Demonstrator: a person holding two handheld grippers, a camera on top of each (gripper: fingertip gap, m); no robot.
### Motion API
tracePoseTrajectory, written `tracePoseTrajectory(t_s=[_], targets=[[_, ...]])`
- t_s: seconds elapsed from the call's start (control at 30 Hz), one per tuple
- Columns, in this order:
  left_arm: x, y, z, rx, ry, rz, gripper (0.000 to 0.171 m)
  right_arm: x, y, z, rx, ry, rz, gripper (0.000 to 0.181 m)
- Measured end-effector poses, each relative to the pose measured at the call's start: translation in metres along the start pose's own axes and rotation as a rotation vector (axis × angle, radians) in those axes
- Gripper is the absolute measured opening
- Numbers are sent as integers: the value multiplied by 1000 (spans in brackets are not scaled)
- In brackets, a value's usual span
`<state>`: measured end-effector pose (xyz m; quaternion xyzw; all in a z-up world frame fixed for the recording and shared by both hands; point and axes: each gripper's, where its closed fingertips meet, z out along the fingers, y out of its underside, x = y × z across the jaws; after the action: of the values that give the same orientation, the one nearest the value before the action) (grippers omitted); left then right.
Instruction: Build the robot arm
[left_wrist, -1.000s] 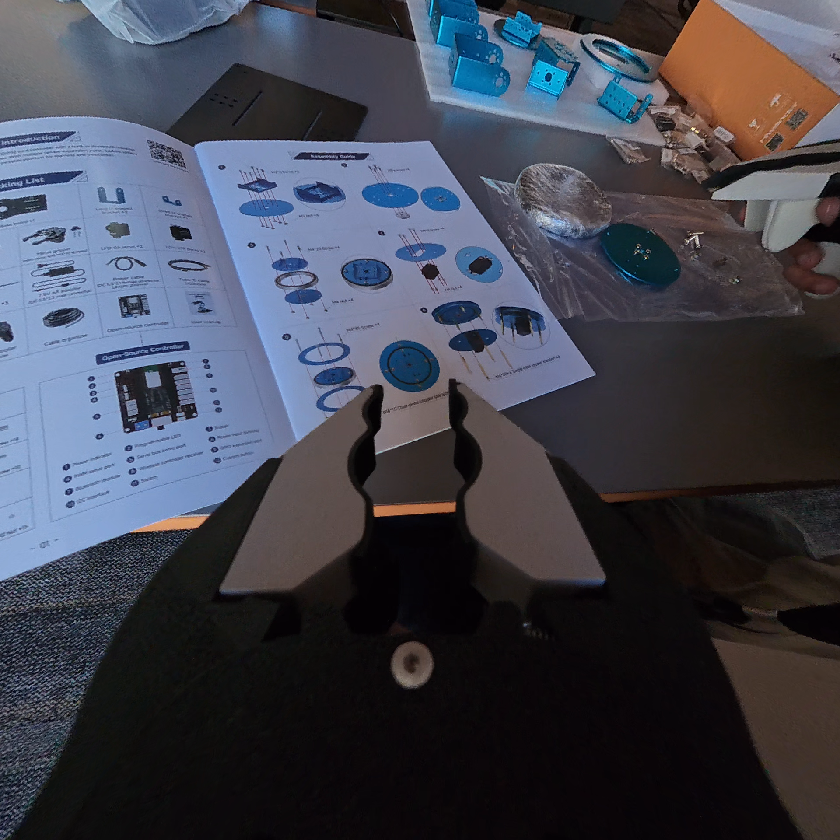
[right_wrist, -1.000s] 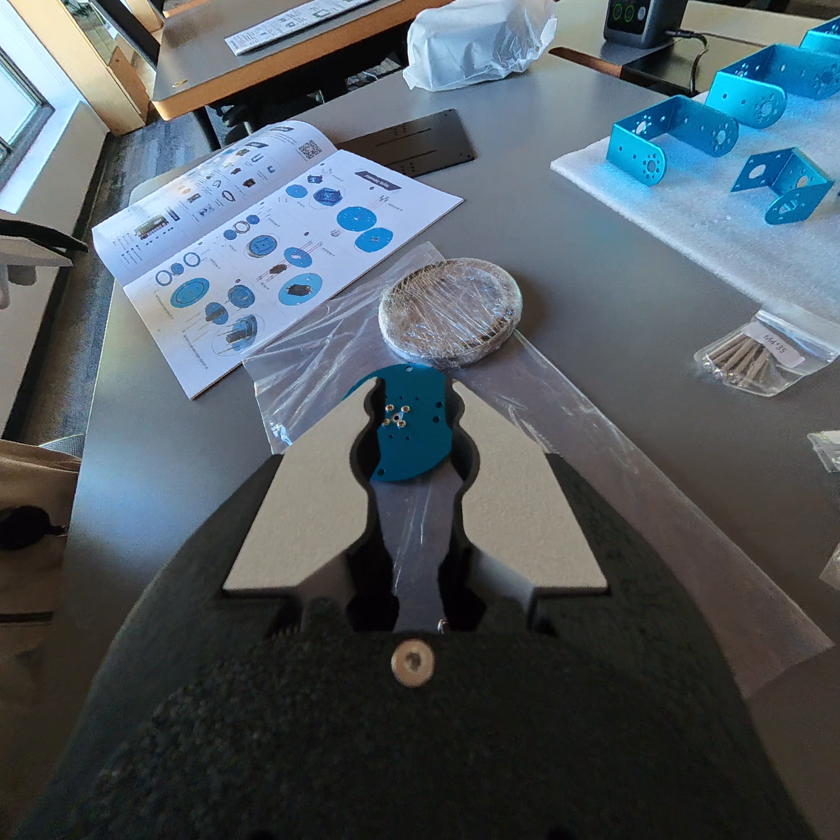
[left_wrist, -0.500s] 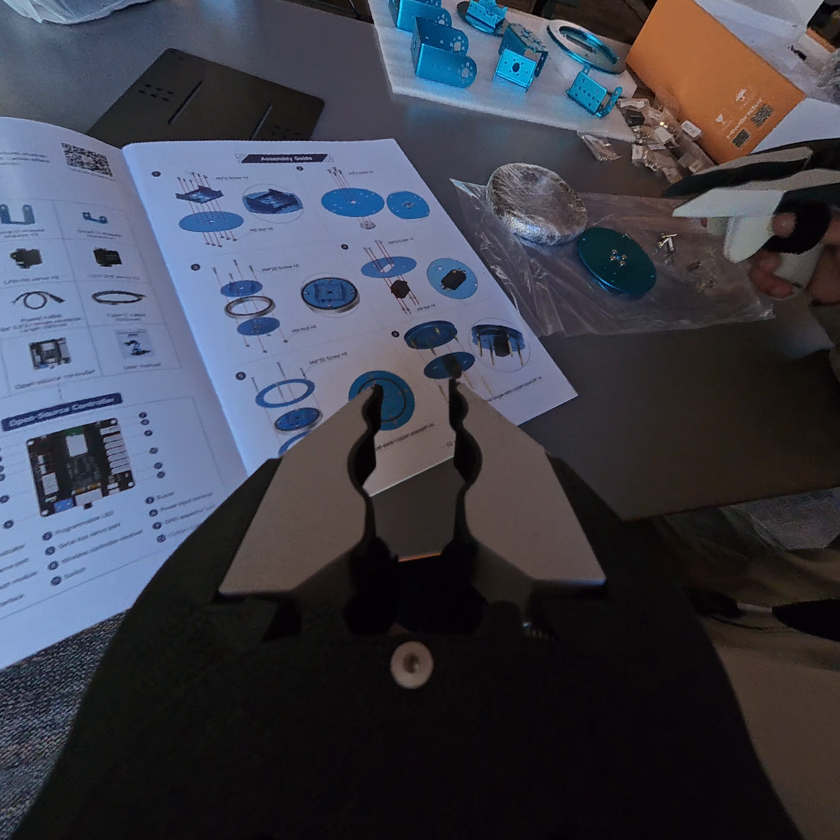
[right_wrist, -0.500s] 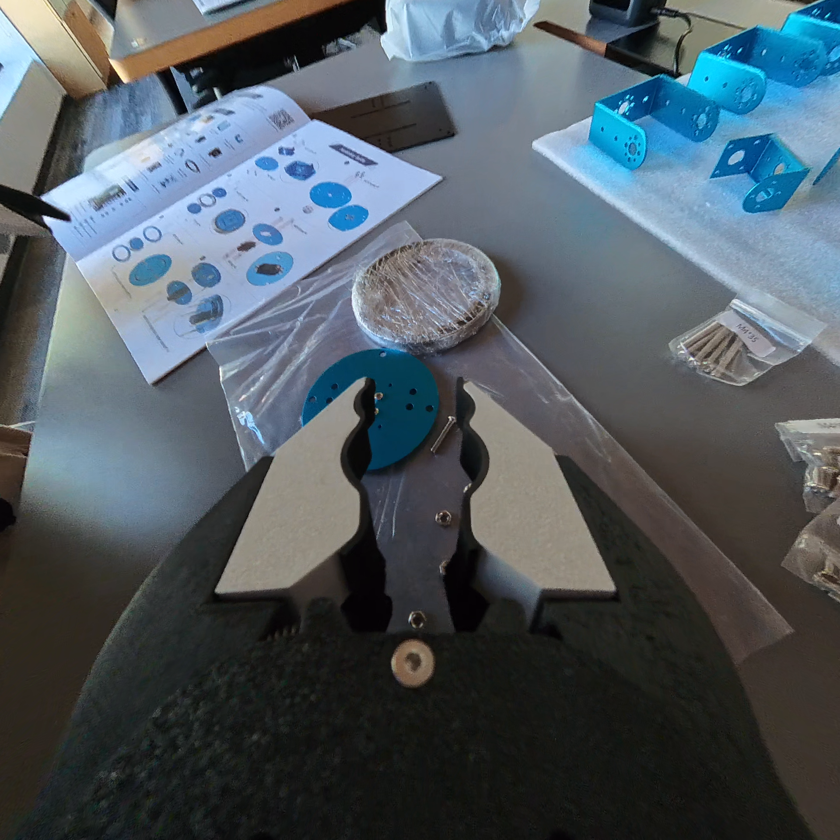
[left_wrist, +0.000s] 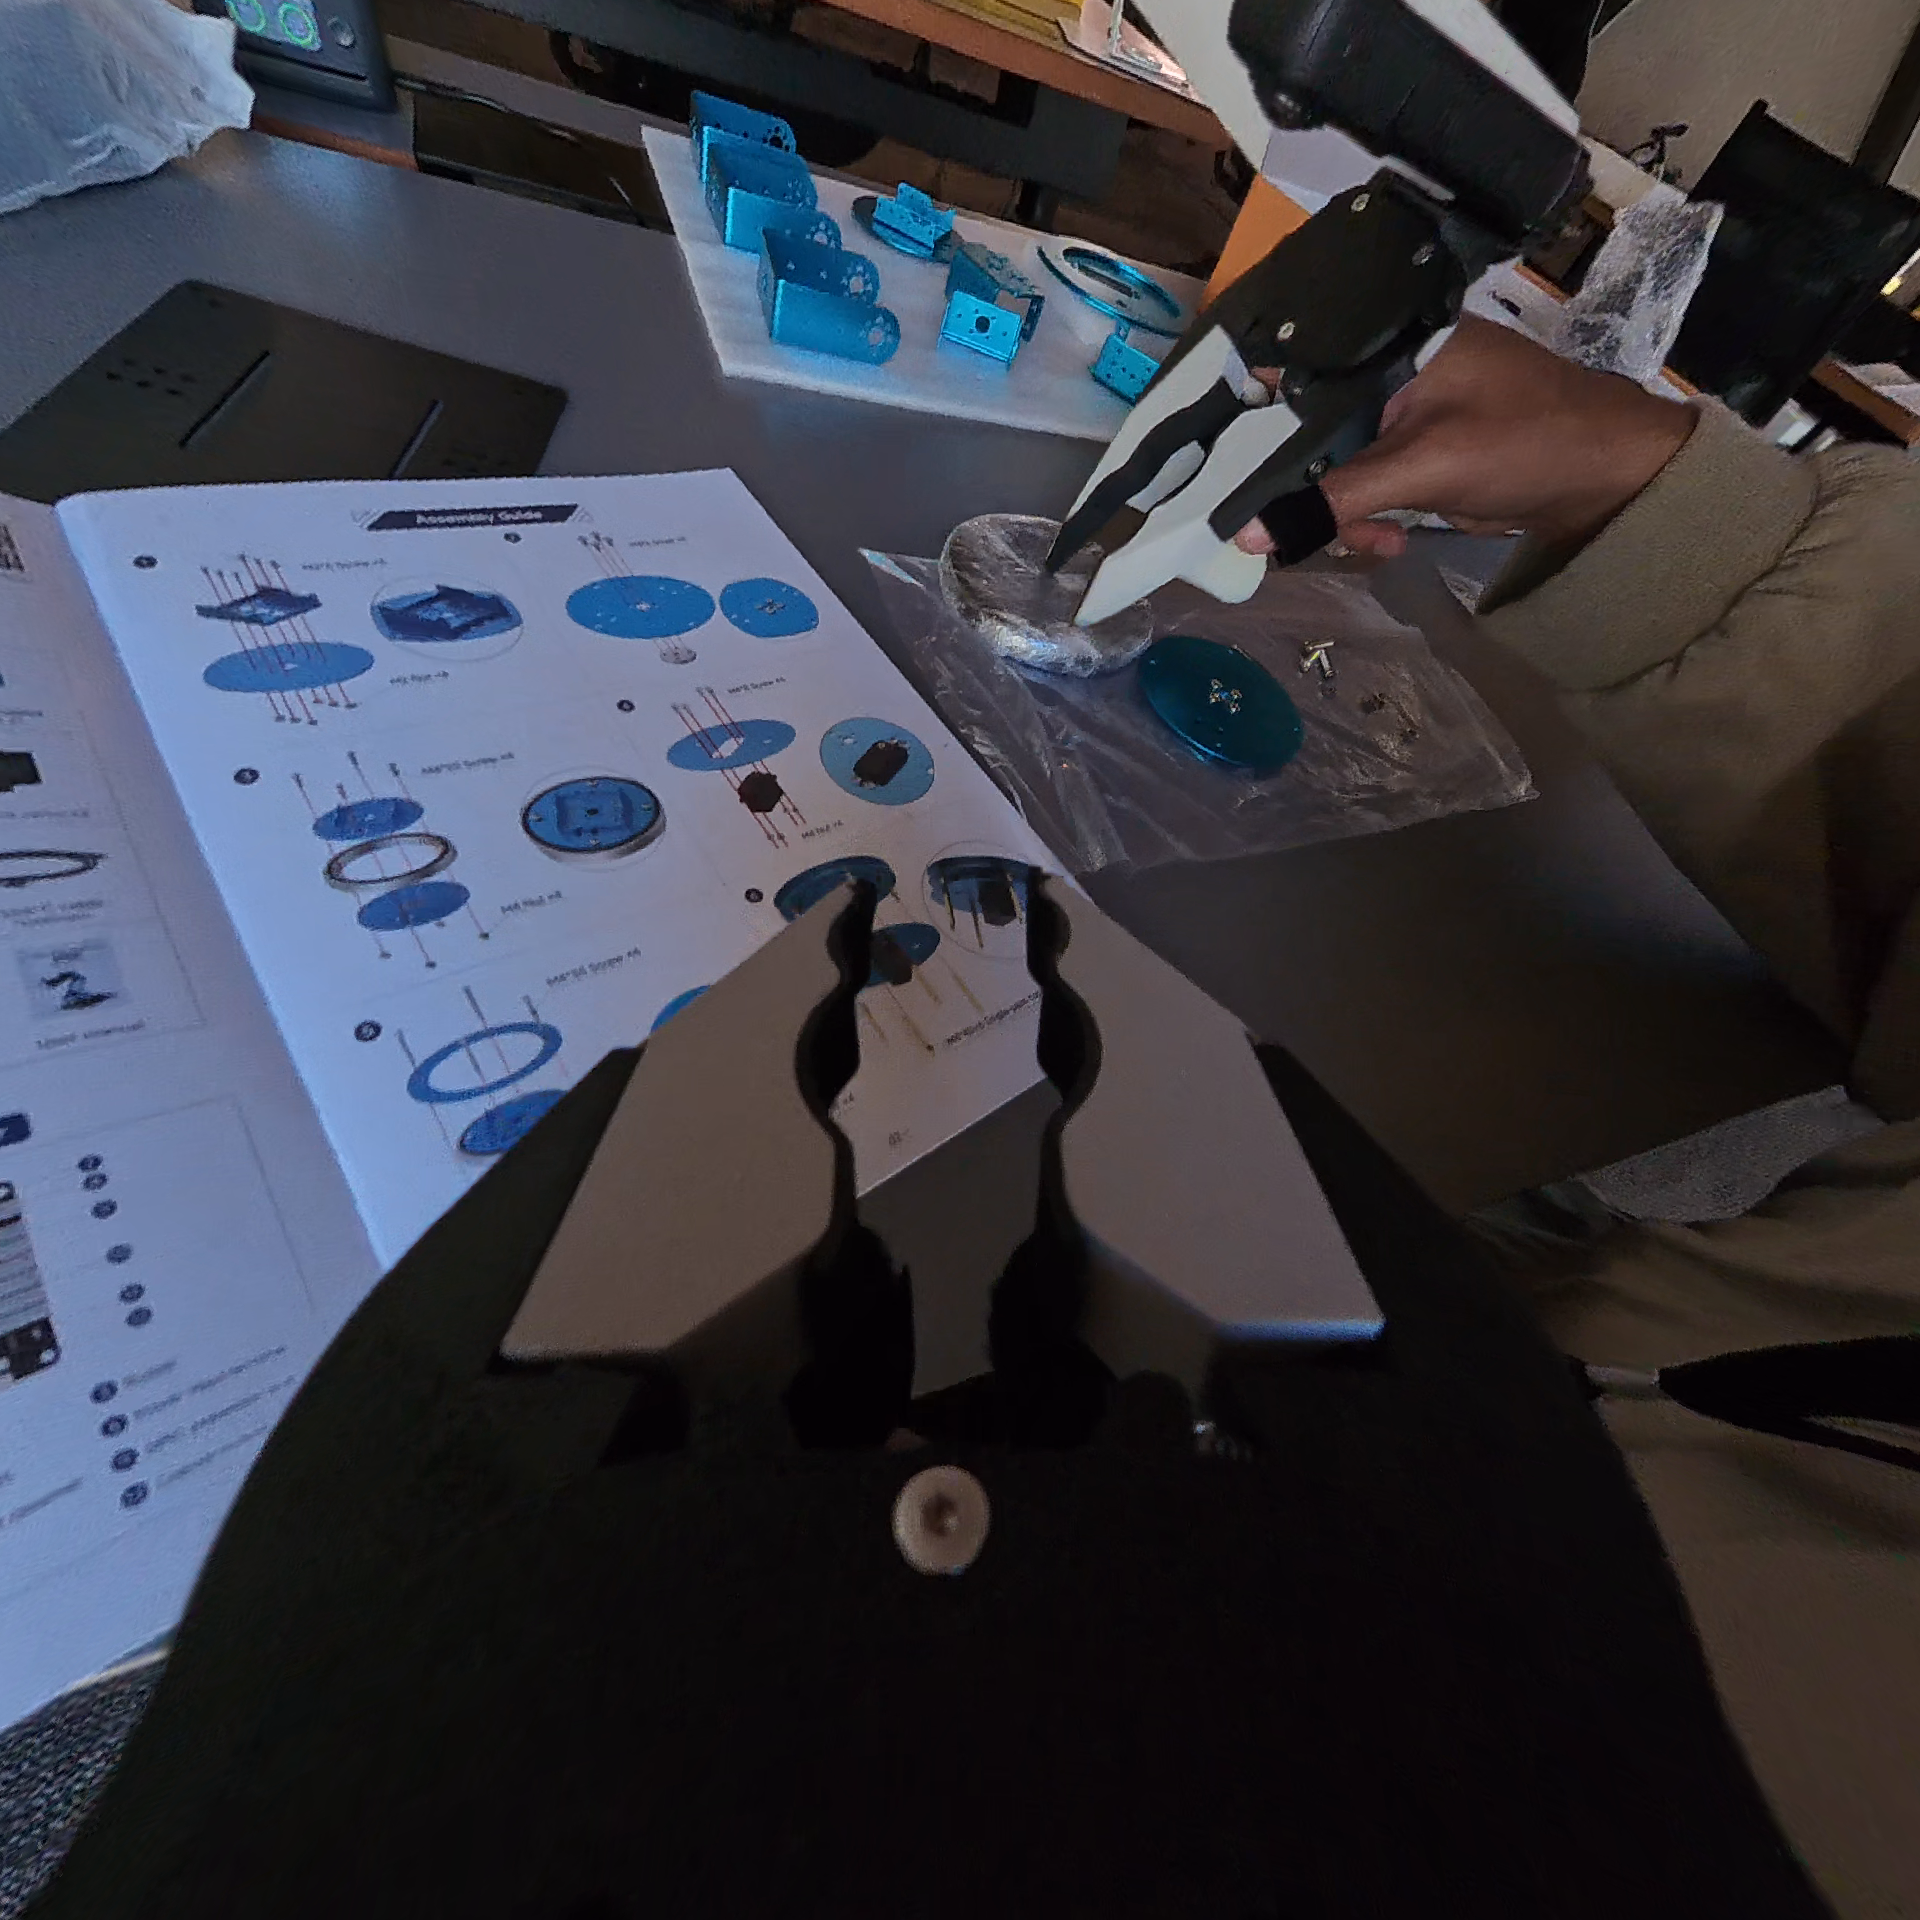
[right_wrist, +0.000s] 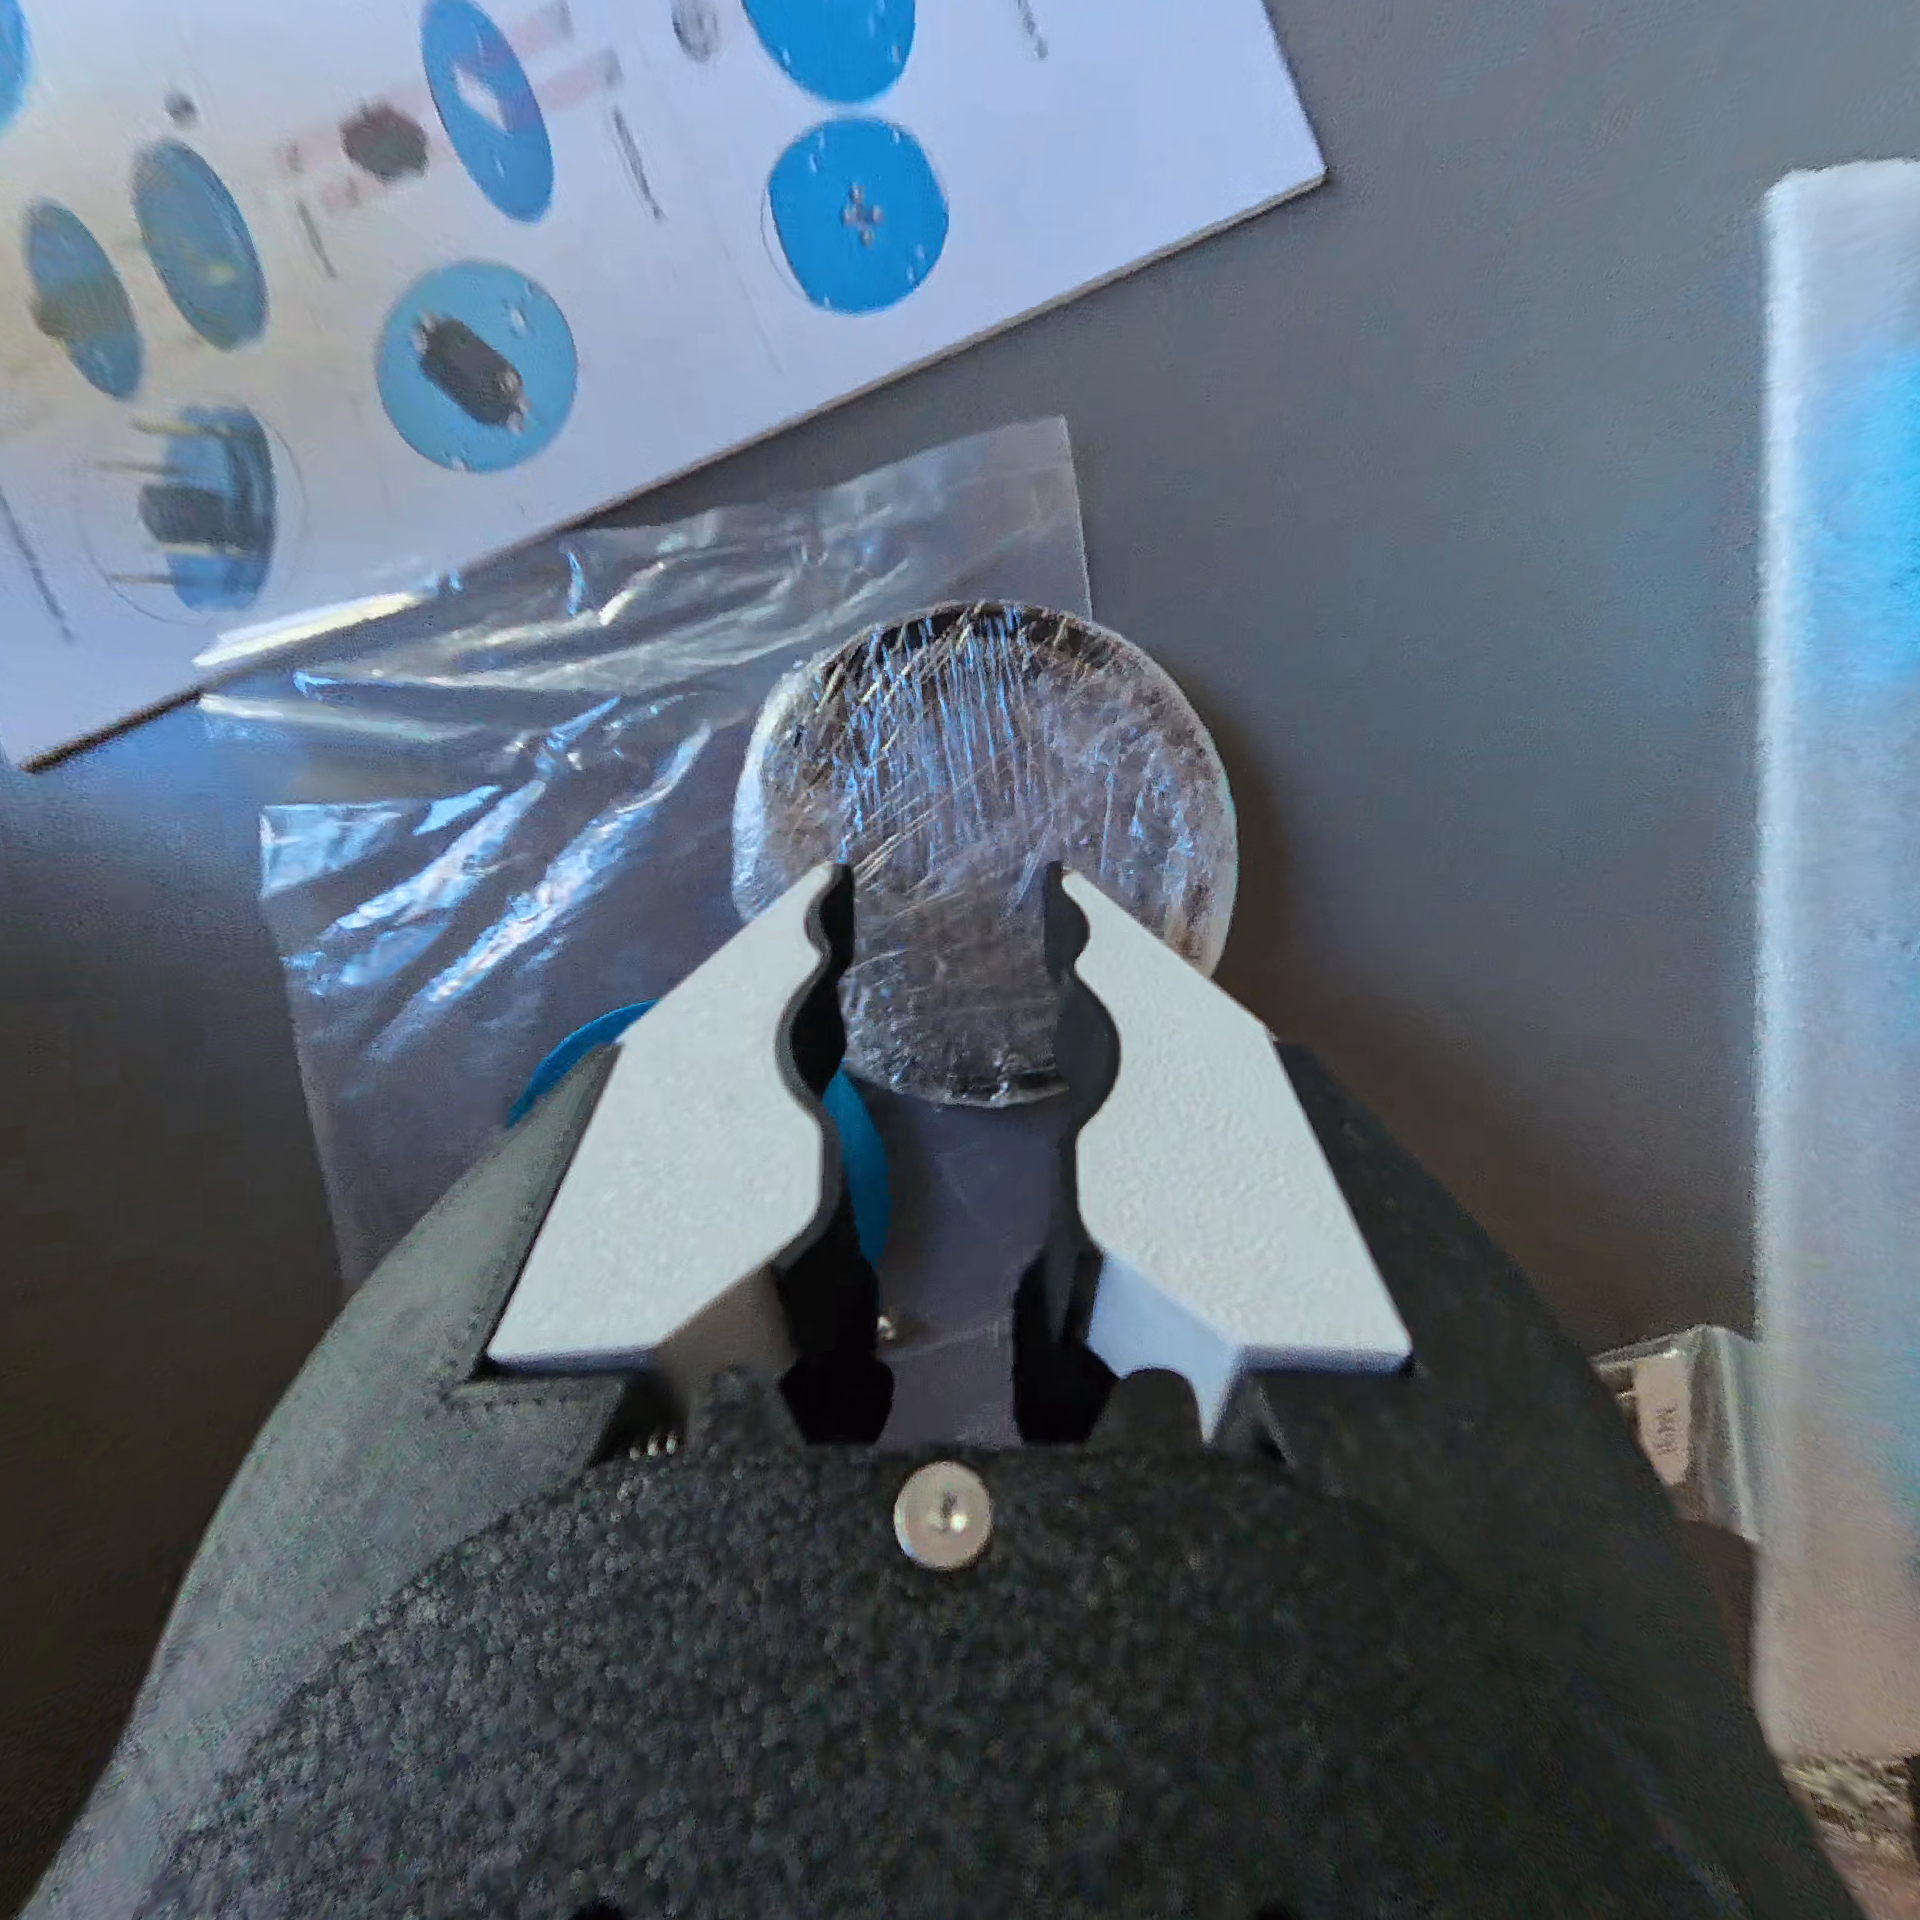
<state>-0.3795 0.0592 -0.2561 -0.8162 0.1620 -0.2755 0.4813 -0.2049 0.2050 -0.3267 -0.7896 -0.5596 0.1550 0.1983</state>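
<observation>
Right gripper (right_wrist: 948, 883) spread, empty, tips over film-wrapped disc (right_wrist: 997, 790) dead ahead, touching unclear. Left gripper (left_wrist: 940, 899) parted, empty, well apart, over booklet (left_wrist: 436, 790) on desk (left_wrist: 1403, 987).

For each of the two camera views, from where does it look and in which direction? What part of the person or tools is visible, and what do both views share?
Left wrist view: sits on the left gripper, open, above the open manual; looks across the grey table; shows the right gripper and a hand.
Right wrist view: sits on the right gripper, open; looks steeply down at the wrapped disc.
Shared: wrapped disc, plastic bag, blue plate, manual.
</observation>
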Motion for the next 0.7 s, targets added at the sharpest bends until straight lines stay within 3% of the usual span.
tracePoseTrajectory(t_s=[0.27,0.7], targets=[[-10,9,-13,0,-18,-12,30,0,0,7,-70,95,-27,31],[6,3,-20,9,-27,3,29,6,-1,-1,-6,191,-32,6]])
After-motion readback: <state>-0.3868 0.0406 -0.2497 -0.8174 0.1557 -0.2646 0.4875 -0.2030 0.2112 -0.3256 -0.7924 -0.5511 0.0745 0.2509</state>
